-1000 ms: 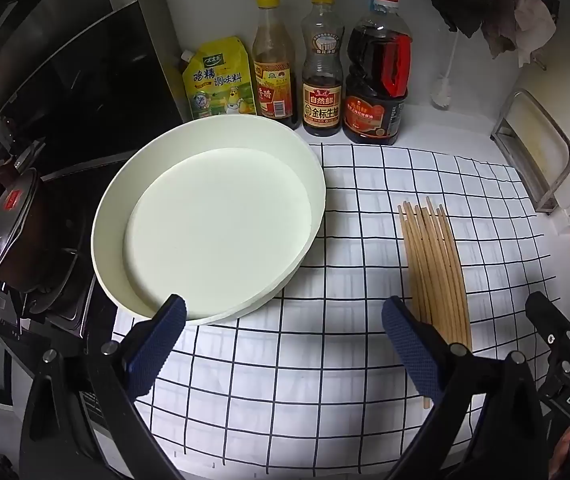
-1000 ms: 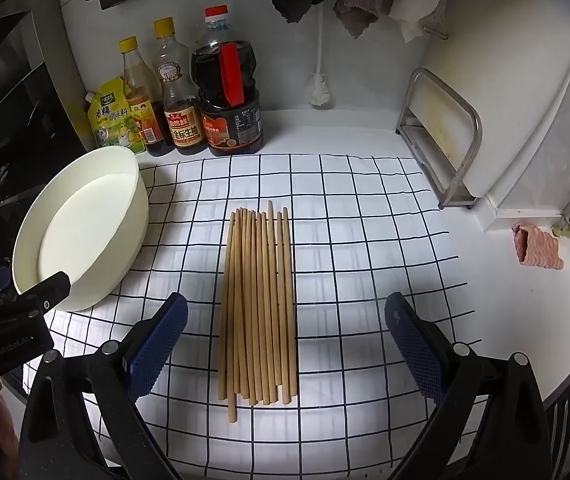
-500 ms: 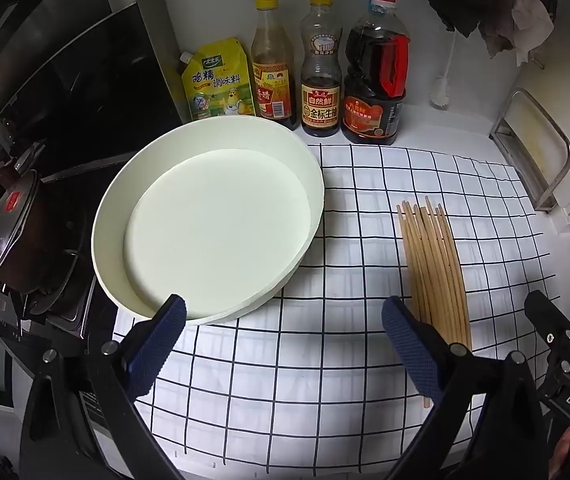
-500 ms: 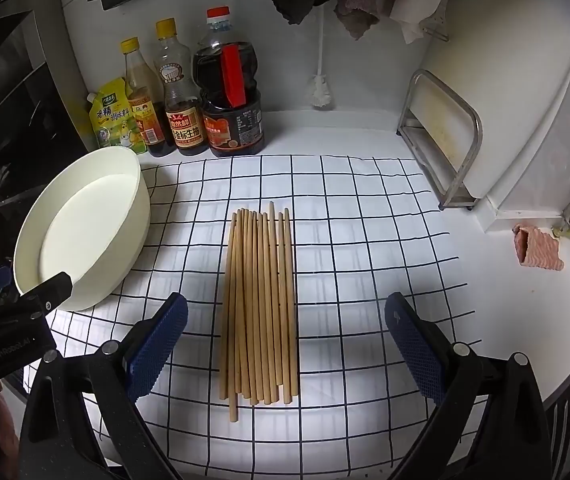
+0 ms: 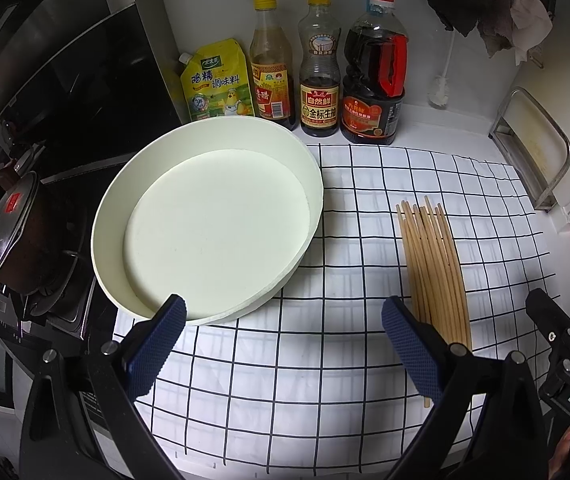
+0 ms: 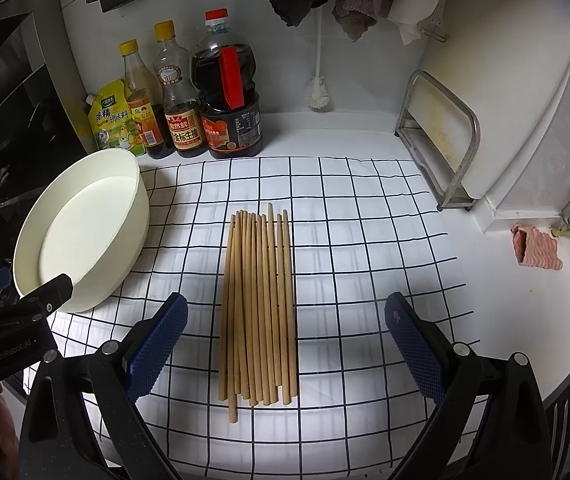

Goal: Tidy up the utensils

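Bundle of pale wooden chopsticks (image 6: 259, 304) lies flat on the white cloth with a black grid pattern (image 6: 365, 240): round, smooth sticks, side by side and roughly parallel, near ends uneven, one stick reaching closer to the camera than the rest. Nothing touches the bundle.

Right gripper (image 6: 285, 344): blue, knurled pads on black arms, spread wide apart, one pad on either side of the bundle's near end, holding nothing.

Left gripper (image 5: 285, 344): same textured blue pads, also wide apart and empty. Its left pad overlaps the near rim of the round cream-white shallow basin (image 5: 317, 216) in view; contact cannot be judged. The basin, matte and flat-bottomed, sits on the cloth's left edge, well apart from the chopsticks (image 5: 433, 264).

Behind the basin: yellow seasoning pouch (image 5: 215, 80) and three sauce bottles (image 5: 319, 64) stand against the white wall.
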Tool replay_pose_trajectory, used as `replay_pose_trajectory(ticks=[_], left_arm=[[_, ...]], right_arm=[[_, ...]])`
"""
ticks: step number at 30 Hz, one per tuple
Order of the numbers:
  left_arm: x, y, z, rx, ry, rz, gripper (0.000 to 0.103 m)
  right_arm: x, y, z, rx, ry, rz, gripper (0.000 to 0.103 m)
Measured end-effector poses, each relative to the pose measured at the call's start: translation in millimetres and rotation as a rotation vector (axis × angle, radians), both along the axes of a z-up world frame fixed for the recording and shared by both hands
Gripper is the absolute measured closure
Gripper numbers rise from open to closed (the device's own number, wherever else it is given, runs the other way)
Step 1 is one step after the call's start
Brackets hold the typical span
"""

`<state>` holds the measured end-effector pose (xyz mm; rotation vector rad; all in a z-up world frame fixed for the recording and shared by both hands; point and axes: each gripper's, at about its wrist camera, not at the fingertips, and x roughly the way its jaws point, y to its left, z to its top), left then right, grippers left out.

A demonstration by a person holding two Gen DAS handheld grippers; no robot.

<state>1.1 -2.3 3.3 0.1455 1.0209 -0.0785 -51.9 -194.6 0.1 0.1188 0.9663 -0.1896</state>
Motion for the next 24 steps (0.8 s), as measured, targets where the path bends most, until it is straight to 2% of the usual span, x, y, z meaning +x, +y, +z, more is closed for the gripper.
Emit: replay_pose_trajectory(ticks=[24], left_arm=[[-0.9, 1.4, -0.8, -0.003, -0.004, -0.001, 0.006]], right_arm=[[0.2, 0.0, 0.3, 0.001, -0.005, -0.001, 0.009]])
